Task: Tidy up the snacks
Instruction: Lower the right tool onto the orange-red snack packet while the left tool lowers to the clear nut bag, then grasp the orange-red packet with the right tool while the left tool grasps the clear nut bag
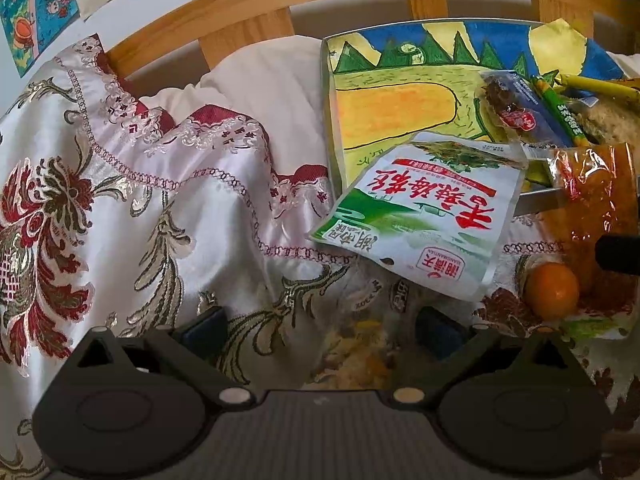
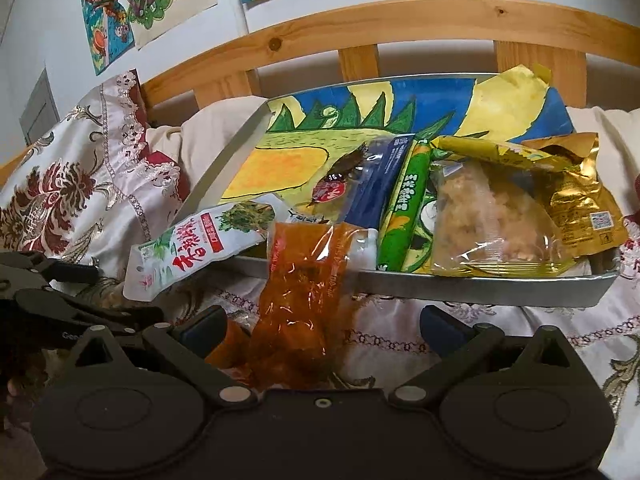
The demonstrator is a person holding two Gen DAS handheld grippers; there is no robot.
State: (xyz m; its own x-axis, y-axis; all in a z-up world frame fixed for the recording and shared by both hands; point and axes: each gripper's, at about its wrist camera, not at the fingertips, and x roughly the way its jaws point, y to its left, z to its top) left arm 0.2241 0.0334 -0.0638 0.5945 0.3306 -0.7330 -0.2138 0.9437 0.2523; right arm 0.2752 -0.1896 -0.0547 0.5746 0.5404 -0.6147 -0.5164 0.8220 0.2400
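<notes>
A metal tray (image 2: 480,286) lined with a child's drawing sits on the bed and holds several snack packs. A green-and-white pack (image 1: 420,216) with red characters leans over the tray's near left corner; it also shows in the right wrist view (image 2: 200,248). An orange-red clear pack (image 2: 304,300) hangs over the tray's front rim, between my right fingers. My left gripper (image 1: 320,328) is open over a clear pack of mixed snacks (image 1: 360,344) on the cloth. My right gripper (image 2: 320,328) is open around the orange-red pack's lower end. A small orange (image 1: 552,290) lies right of the left gripper.
An embroidered white-and-red cloth (image 1: 140,200) covers the bed. A wooden headboard (image 2: 360,28) and a white pillow (image 1: 260,80) stand behind the tray. Drawings (image 2: 140,4) hang on the wall. The left gripper's body (image 2: 60,300) shows at the left of the right wrist view.
</notes>
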